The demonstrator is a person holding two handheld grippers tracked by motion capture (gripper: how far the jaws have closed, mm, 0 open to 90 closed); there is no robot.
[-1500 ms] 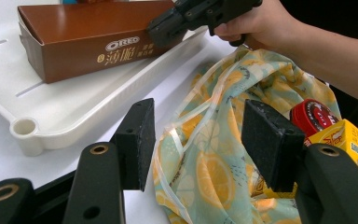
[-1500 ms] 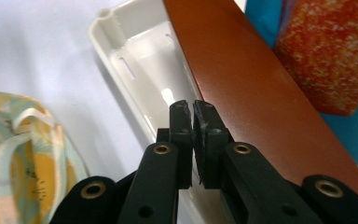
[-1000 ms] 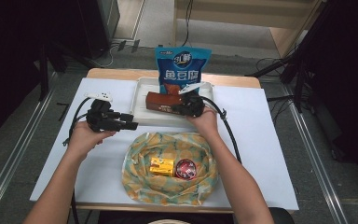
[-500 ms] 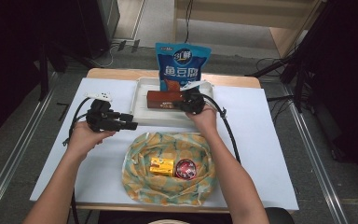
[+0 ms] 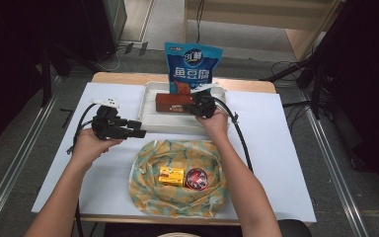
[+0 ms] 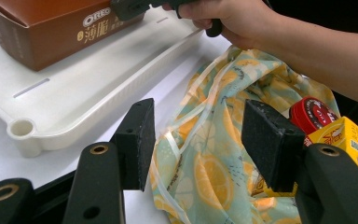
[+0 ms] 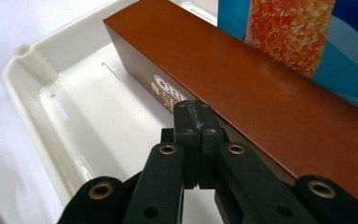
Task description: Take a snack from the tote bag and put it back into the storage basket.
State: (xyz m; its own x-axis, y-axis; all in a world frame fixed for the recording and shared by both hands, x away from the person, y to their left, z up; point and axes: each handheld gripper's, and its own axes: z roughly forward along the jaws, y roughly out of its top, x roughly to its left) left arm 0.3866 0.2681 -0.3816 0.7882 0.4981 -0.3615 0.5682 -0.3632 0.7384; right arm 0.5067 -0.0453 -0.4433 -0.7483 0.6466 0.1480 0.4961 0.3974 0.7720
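A brown Oreo box point(image 5: 173, 102) lies in the white tray point(image 5: 150, 116) at the far middle of the table. My right gripper point(image 5: 196, 104) is shut with nothing between its jaws. Its closed tips point(image 7: 193, 111) rest against the long side of the box point(image 7: 261, 79). My left gripper point(image 5: 137, 128) hovers left of the tray, pointing right, its jaws open and empty. In the left gripper view those jaws point(image 6: 198, 140) frame the edge of a lemon-print cloth point(image 6: 205, 172), apart from it.
A blue snack bag point(image 5: 193, 64) stands behind the tray. On the cloth point(image 5: 177, 197), near the front edge, lie a small yellow box point(image 5: 171, 175) and a red round tin point(image 5: 195, 177). Cables trail from both grippers across the white table point(image 5: 276, 163).
The right hand has crept slightly farther along the tray toward the brown box. The left hand and the other things have kept still.
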